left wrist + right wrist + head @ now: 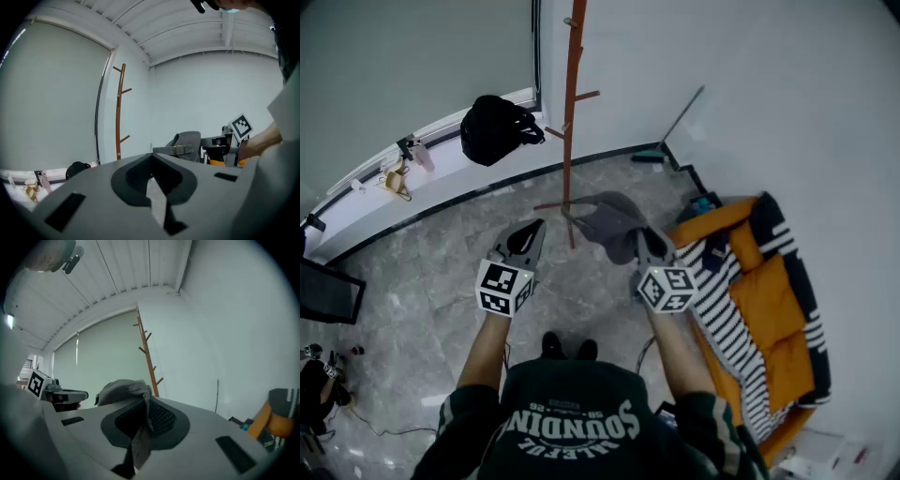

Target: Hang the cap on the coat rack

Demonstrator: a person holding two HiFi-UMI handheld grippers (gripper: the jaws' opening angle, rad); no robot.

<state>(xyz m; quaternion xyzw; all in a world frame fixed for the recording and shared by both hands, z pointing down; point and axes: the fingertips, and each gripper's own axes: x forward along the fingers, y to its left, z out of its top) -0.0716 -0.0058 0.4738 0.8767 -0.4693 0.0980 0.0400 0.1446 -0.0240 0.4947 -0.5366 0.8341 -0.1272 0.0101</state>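
A grey cap (614, 225) hangs from my right gripper (649, 246), which is shut on its fabric; in the right gripper view a fold of the cap (124, 390) is pinched between the pads of that gripper (146, 401). The brown wooden coat rack (572, 103) stands just beyond the cap by the white wall, with short pegs up its pole (149, 357). My left gripper (514, 248) is held level beside the right one, left of the rack's base. Its jaws (151, 159) meet at the tip with nothing in them. From there the cap (187, 143) and rack (119, 117) show ahead.
A black bag (495, 127) sits on the window ledge at the back left. An orange and striped sofa (759, 300) fills the right side. A long-handled tool (675, 127) leans on the wall right of the rack. The floor is grey marble tile.
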